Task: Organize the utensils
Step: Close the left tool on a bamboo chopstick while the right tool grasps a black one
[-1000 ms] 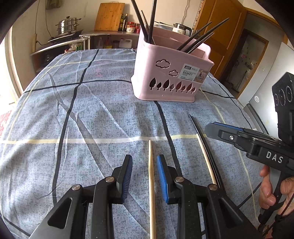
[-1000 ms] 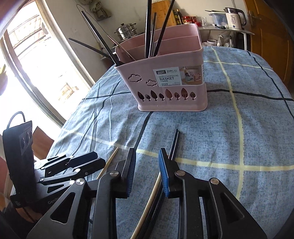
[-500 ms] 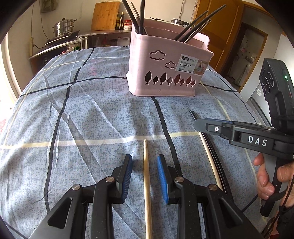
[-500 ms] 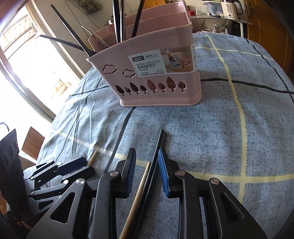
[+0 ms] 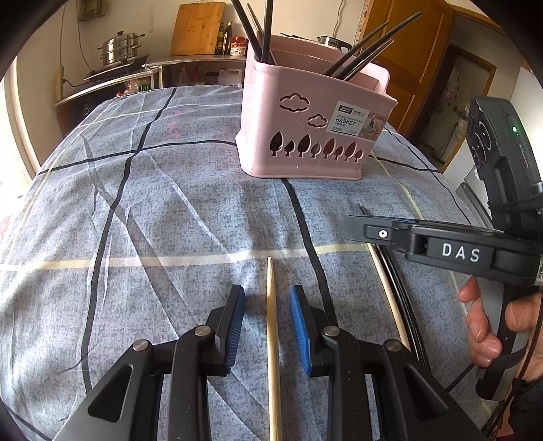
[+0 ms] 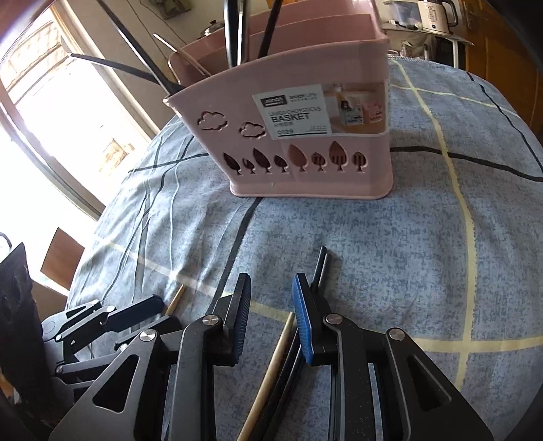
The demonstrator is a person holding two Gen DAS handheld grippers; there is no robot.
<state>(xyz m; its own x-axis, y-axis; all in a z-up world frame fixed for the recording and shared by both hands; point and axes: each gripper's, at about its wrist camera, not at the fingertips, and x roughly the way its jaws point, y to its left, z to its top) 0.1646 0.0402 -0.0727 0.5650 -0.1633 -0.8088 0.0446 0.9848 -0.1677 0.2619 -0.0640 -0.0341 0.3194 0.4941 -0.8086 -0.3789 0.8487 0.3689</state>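
Note:
A pink chopstick basket stands upright on the blue checked cloth and holds several black chopsticks; it also shows in the right wrist view. A pale wooden chopstick lies on the cloth between the open fingers of my left gripper. My right gripper is open, low over a second wooden chopstick and a pair of black chopsticks. The wooden one lies between its fingers. The black pair runs under its right finger. In the left wrist view the right gripper hovers over the same sticks.
The blue checked cloth covers the whole table. A counter with a steel pot and a cutting board stands behind the table. A bright window is on the left in the right wrist view. A wooden door stands far right.
Both grippers have moved forward toward the basket and lower over the cloth. The right gripper has shifted, so the wooden chopstick now lies between its fingers. Both stay open.

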